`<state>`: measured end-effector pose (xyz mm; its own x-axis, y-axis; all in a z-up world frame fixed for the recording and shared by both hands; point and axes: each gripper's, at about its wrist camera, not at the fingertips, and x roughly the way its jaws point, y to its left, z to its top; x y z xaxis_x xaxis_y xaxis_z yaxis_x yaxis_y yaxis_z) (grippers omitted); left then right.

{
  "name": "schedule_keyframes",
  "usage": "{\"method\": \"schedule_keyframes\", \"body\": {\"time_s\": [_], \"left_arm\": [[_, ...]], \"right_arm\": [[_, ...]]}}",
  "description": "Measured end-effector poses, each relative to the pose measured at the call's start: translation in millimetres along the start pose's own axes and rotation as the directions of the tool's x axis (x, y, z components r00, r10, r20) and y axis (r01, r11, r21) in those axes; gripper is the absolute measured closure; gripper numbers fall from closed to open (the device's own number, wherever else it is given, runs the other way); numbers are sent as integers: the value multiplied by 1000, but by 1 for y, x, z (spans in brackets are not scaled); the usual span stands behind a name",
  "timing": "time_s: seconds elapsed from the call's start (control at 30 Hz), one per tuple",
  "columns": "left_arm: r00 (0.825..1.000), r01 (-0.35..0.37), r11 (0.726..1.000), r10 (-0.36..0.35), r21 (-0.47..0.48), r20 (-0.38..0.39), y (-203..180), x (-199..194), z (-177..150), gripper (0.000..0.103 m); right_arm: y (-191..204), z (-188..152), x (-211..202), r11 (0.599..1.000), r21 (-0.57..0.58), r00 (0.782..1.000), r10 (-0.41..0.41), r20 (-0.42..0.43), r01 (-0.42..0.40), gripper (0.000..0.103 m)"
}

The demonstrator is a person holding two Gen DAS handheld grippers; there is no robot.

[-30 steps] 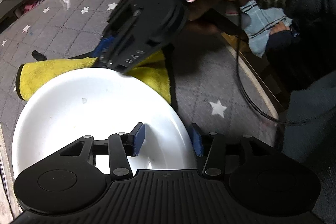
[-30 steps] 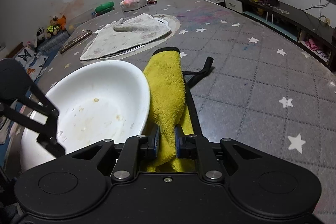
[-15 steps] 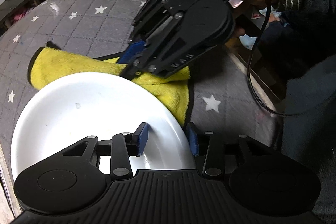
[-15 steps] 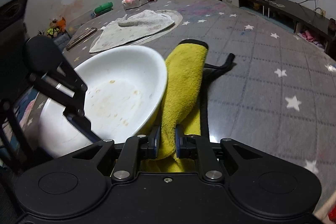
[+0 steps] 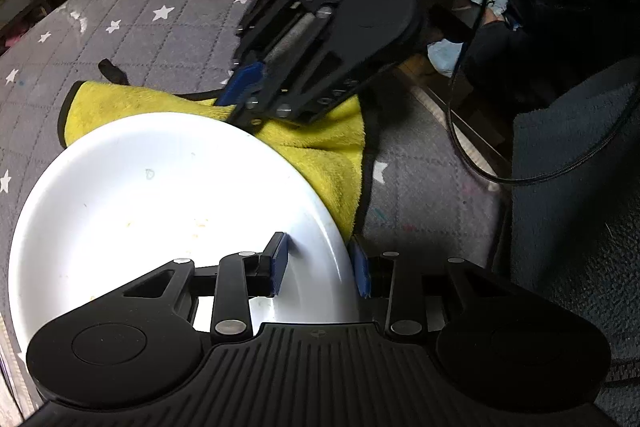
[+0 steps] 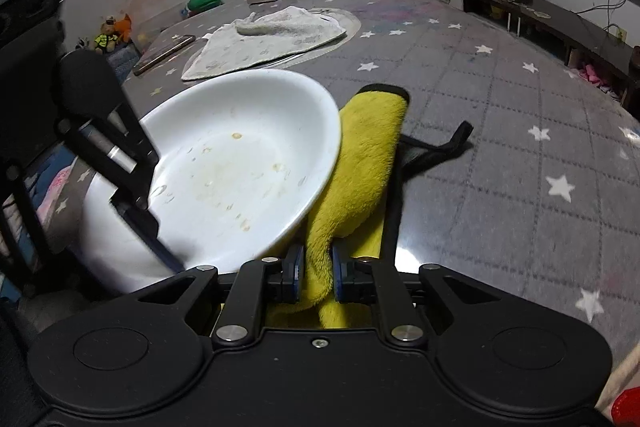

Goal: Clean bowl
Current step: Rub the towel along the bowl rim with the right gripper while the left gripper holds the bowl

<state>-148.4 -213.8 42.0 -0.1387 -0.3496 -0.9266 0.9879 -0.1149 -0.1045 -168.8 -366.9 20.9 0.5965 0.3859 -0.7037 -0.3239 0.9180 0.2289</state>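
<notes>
Bowl: white bowl [image 6: 240, 163] now tipped up on its side, lower left of centre in the right wrist view; a second ago it sat flatter on the table.
Stains: brown specks across the inside.
Left gripper [image 5: 320, 267]: fingers straddle the rim, one pad inside, one outside, pinching the wall.
Right gripper [image 6: 314, 277]: fingers pressed on a fold of the yellow cloth [image 6: 360, 163], raised higher than before.
Cloth: touching the bowl's right rim, trailing onto the grey starred table [image 6: 500, 147].
Room: bare table to the right; white towel [image 6: 264, 39] well apart, upper centre.
</notes>
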Motion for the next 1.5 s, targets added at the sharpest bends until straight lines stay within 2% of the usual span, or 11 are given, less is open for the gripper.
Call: {"method": "schedule_keyframes", "body": {"time_s": [0.4,0.57,0.8,1.0,1.5], "left_arm": [[1000,-20,998,20,-60,0,-1,-4,-1,66],[999,-40,994,42,-98,9,0,-1,4,64],[996,-71,983,80,-168,43,12,-2,16,62],[994,-90,984,98,-153,47,10,-2,18,63],[996,-71,988,76,-136,34,11,-14,-1,71]], "right_arm": [[-19,28,21,995,-98,1000,2,1,-2,88],[-31,38,27,998,-63,1000,8,9,-7,79],[-43,46,32,999,37,998,-34,48,32,78],[-41,43,35,994,101,996,-59,72,51,80],[-16,11,8,997,78,999,-16,36,13,82]]}}
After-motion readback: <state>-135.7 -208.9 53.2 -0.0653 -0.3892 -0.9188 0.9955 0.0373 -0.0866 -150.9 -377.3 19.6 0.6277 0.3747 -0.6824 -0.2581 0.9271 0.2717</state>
